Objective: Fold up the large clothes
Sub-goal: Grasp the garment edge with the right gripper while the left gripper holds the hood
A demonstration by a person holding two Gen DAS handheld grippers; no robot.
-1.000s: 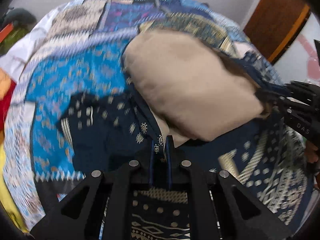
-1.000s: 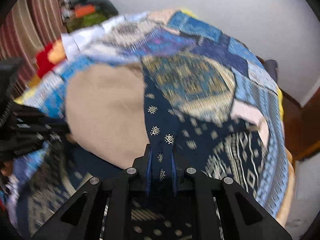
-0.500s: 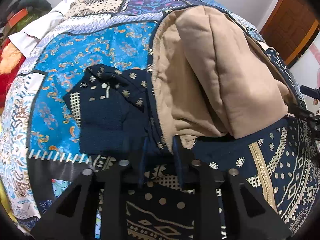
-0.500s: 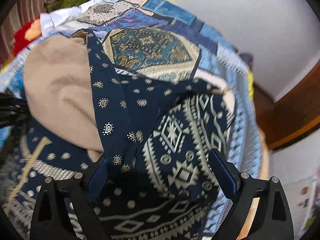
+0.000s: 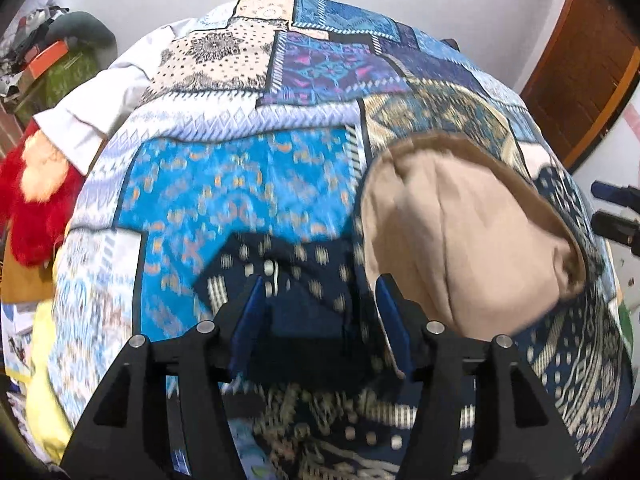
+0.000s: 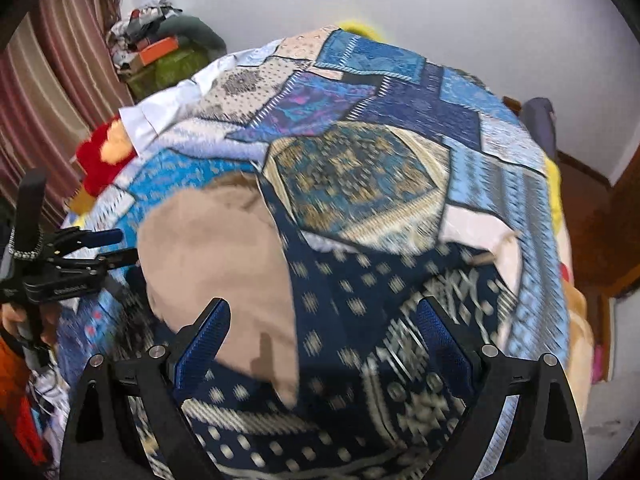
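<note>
Navy garment [image 6: 360, 300] w/ tan lining [image 5: 460, 240]: no legible writing.

A large navy garment [image 6: 384, 320] with pale geometric and dotted print lies spread on the patchwork bedspread [image 5: 248, 184]. Part of it is folded over, so its plain beige lining [image 5: 460, 248] faces up as a rounded, slightly puffed panel edged by the printed side. A dark printed flap [image 5: 288, 276] sticks out beside the lining. The garment's lower printed band lies nearest the bedspread's near edge.
</note>
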